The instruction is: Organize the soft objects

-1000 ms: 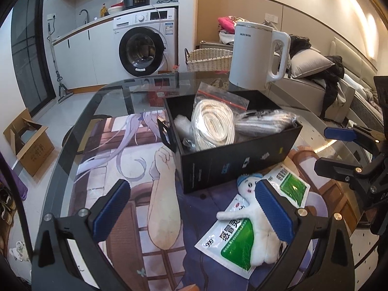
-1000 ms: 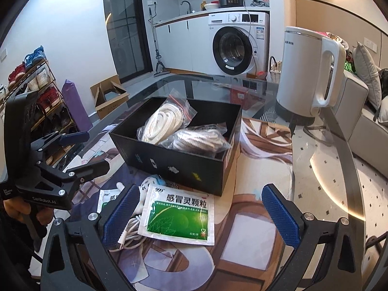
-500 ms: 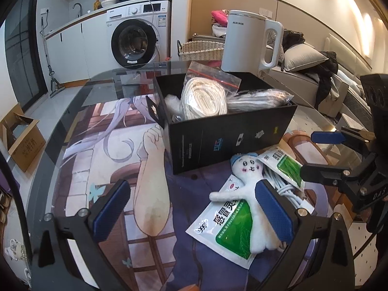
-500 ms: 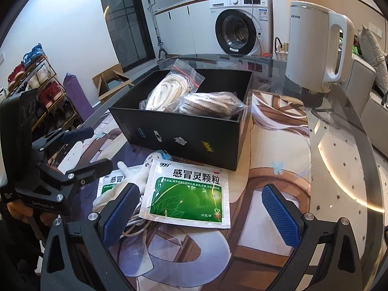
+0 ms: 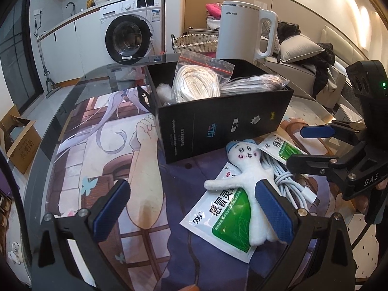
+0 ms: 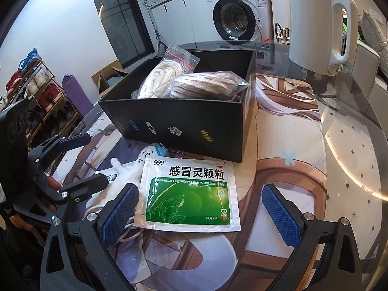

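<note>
A black box holds bagged white rope and a bagged grey bundle. In front of it lie a white plush doll, two green-and-white medicine sachets and a coiled white cable. My left gripper is open, low over the mat, its right finger over the doll's lower body. My right gripper is open above a sachet, which partly covers the doll. The box stands just beyond.
A white kettle stands behind the box on the glass table, whose printed mat lies under everything. The right gripper shows at the right of the left wrist view. A washing machine, wicker basket and sofa are beyond the table.
Both grippers have come lower and closer to the items in front of the box. The doll and sachets now appear larger. Both stay open.
</note>
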{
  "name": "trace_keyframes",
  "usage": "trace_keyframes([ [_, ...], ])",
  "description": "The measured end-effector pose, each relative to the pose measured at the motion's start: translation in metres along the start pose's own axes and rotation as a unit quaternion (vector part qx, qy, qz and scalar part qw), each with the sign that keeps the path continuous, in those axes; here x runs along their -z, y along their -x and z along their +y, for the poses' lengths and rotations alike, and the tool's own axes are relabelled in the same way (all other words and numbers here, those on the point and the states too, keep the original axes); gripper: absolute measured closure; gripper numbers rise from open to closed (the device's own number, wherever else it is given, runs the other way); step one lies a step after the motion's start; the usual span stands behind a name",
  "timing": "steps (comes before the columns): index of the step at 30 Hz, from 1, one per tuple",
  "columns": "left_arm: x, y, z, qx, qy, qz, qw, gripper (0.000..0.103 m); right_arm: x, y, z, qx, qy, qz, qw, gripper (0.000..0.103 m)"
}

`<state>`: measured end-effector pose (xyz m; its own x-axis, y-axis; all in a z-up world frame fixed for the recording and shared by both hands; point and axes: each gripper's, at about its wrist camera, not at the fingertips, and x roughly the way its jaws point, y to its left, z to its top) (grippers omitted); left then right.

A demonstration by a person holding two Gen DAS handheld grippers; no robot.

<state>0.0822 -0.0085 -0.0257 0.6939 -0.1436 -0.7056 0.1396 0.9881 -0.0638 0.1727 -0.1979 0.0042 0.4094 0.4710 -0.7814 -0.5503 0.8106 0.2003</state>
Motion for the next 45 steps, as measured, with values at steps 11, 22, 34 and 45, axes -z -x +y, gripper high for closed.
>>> trace_keyframes([
  [11, -0.003, -0.002, -0.002, -0.001, -0.003, 0.005, 1.0000, 0.000, 0.011, 0.010, -0.020, 0.019, 0.018, 0.009, 1.000, 0.001],
  [22, -0.012, -0.005, -0.002, 0.012, 0.002, 0.011, 0.9999, 0.000, 0.004, 0.000, -0.013, -0.049, 0.014, 0.027, 0.998, 0.001],
  [34, -0.013, -0.010, -0.003, 0.011, -0.001, 0.019, 0.9998, 0.000, 0.004, -0.002, -0.015, -0.038, 0.031, 0.026, 0.998, 0.001],
  [45, -0.009, -0.006, 0.001, 0.013, 0.000, 0.022, 0.9997, 0.000, 0.004, -0.011, -0.009, 0.008, 0.089, 0.054, 0.995, 0.001],
])
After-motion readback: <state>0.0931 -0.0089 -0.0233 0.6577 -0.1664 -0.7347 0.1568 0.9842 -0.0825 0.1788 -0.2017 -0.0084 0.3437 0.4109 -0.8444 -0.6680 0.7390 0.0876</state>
